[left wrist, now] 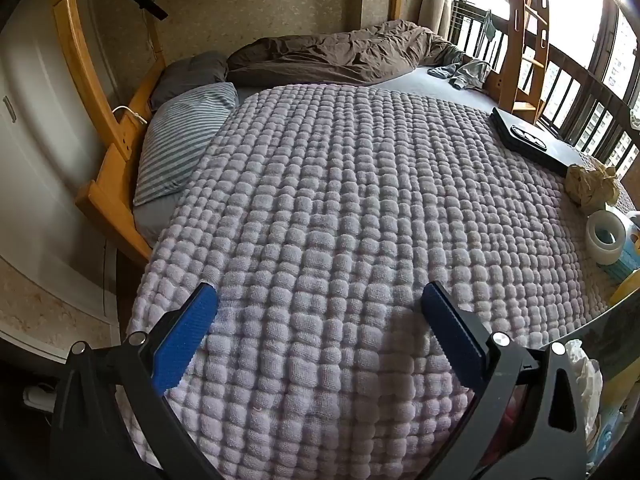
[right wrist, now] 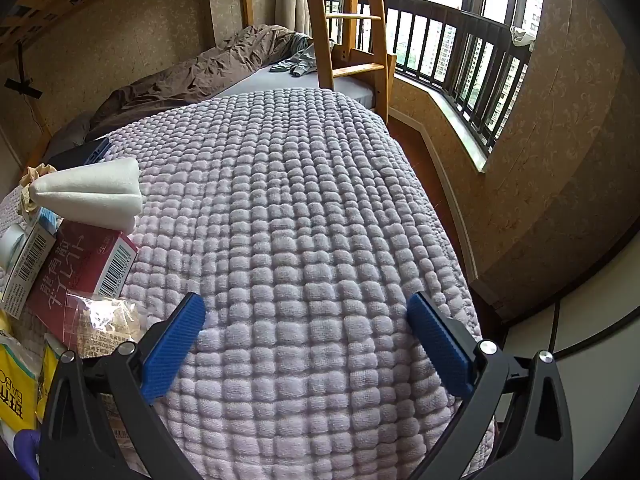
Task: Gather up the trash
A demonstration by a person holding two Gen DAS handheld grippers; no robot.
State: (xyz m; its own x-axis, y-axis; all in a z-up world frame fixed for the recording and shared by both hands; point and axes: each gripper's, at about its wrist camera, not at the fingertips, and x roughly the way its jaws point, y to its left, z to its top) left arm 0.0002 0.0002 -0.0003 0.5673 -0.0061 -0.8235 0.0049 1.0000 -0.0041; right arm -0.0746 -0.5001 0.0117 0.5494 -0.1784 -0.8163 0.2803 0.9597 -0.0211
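Both grippers hang over a bed covered by a lilac blanket (left wrist: 340, 208) of puffy, woven squares, and each has its blue-padded fingers spread wide apart with nothing between them: the left gripper (left wrist: 320, 308) and the right gripper (right wrist: 306, 316) frame only bare blanket. The trash lies in a loose heap on the blanket between the two views, at the right edge of the left view and the left edge of the right one. It includes a dark red carton (right wrist: 80, 268) with a barcode and printed characters, a white box (right wrist: 28, 260) with another barcode beside it, a crinkly clear wrapper (right wrist: 108, 320) lying on the carton's near end, a folded wedge of white foam (right wrist: 88, 192), a roll of white tape (left wrist: 606, 236) standing on edge, and a wad of crumpled tan paper (left wrist: 592, 184). A yellow packet (right wrist: 20, 384) is cut off by the frame (its lettering is only partly readable). No bin or bag for the trash shows. Farther up the bed sit a flat black case (left wrist: 532, 140), a striped pillow (left wrist: 184, 140) and a rumpled brown duvet (left wrist: 340, 52).
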